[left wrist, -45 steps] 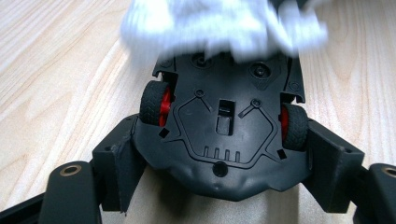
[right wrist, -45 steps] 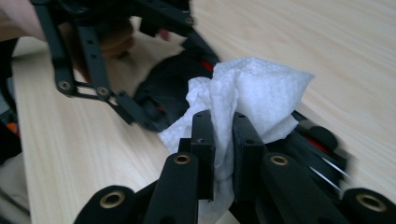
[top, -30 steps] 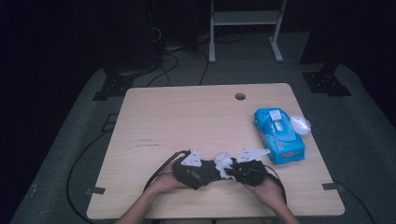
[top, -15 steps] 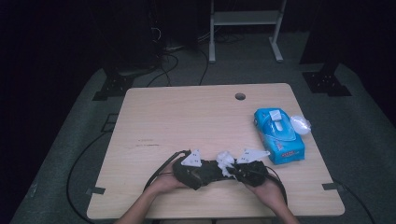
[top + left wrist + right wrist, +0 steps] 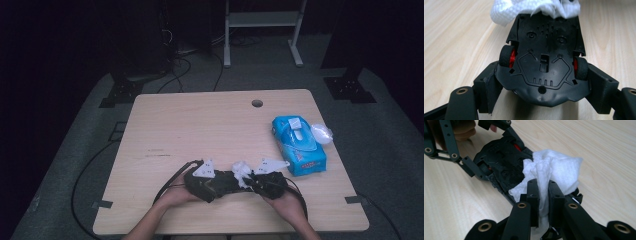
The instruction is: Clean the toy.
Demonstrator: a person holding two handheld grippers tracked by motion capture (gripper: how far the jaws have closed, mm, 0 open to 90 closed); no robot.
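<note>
A black toy car (image 5: 544, 62) with red wheel hubs lies belly-up, just above the table near its front edge. My left gripper (image 5: 545, 82) is shut on the car's sides by the wheels. A crumpled white wipe (image 5: 559, 170) rests on the car's underside (image 5: 499, 160), pinched between the pads of my right gripper (image 5: 543, 192). In the high view the left gripper (image 5: 220, 182) and the right gripper (image 5: 248, 178) point at each other, with the car (image 5: 227, 181) and the wipe (image 5: 242, 171) between them.
A blue pack of wipes (image 5: 298, 145) lies at the table's right side, with a crumpled clear wrapper (image 5: 321, 133) beside it. A cable hole (image 5: 257, 103) sits near the far edge of the wooden table (image 5: 200, 125). Cables trail over the floor at the left.
</note>
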